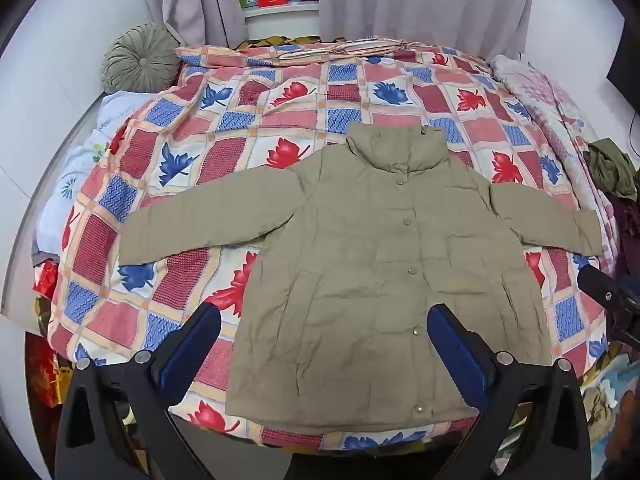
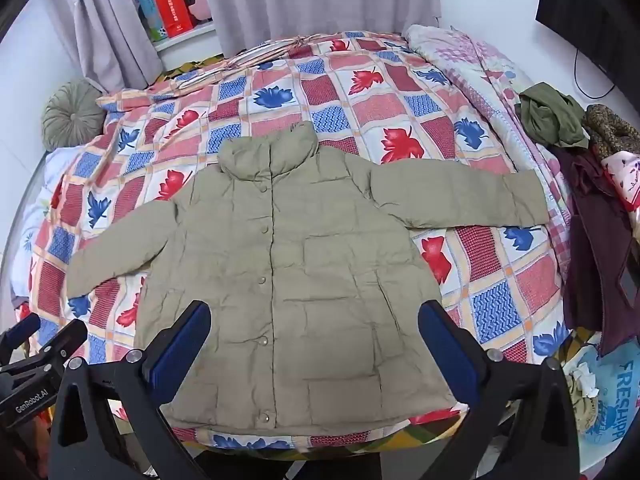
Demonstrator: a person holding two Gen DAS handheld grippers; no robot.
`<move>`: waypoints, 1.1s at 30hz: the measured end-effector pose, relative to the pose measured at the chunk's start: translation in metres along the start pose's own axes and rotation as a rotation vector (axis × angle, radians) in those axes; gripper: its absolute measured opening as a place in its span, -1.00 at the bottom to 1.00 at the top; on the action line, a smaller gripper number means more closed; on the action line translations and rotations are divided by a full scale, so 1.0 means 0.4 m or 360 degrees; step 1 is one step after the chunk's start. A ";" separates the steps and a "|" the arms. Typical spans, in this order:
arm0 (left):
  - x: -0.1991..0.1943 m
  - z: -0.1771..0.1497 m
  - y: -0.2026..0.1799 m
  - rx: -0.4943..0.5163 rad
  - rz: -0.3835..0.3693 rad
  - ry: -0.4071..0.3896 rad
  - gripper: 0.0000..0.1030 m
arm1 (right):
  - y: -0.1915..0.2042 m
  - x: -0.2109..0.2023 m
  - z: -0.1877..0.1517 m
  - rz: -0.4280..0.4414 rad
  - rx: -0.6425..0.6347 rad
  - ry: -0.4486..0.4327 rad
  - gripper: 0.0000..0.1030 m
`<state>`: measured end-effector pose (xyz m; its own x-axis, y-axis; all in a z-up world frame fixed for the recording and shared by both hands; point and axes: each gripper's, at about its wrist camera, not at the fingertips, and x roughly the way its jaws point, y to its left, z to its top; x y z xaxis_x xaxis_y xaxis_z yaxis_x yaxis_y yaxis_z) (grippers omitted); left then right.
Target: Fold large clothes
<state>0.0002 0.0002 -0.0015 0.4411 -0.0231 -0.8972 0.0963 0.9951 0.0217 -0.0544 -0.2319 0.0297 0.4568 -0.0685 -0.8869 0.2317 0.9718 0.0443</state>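
A khaki padded jacket (image 1: 372, 264) lies flat and face up on the bed, buttoned, collar at the far end, both sleeves spread out sideways. The same jacket (image 2: 288, 276) fills the middle of the right wrist view. My left gripper (image 1: 324, 320) hangs above the jacket's near hem, open, with nothing between its blue pads. My right gripper (image 2: 314, 316) is likewise open above the lower part of the jacket, touching nothing. The left gripper's black body (image 2: 36, 360) shows at the lower left of the right wrist view.
The bed carries a red-and-blue leaf-patterned quilt (image 1: 248, 120). A round green cushion (image 1: 140, 60) lies at the far left corner. A heap of other clothes (image 2: 560, 120) lies along the bed's right edge. Grey curtains (image 1: 420, 0) hang behind.
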 end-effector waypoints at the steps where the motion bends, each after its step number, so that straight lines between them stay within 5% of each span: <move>1: 0.003 -0.001 0.000 -0.0002 -0.0003 0.0006 1.00 | -0.001 0.000 0.000 0.0003 0.0003 0.0000 1.00; 33: -0.028 -0.003 0.014 -0.0044 -0.0010 -0.0005 1.00 | 0.006 -0.013 -0.001 -0.0017 -0.0018 -0.0028 1.00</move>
<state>-0.0054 0.0064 0.0080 0.4433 -0.0298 -0.8959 0.0743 0.9972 0.0036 -0.0567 -0.2293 0.0343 0.4695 -0.0825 -0.8791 0.2270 0.9734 0.0299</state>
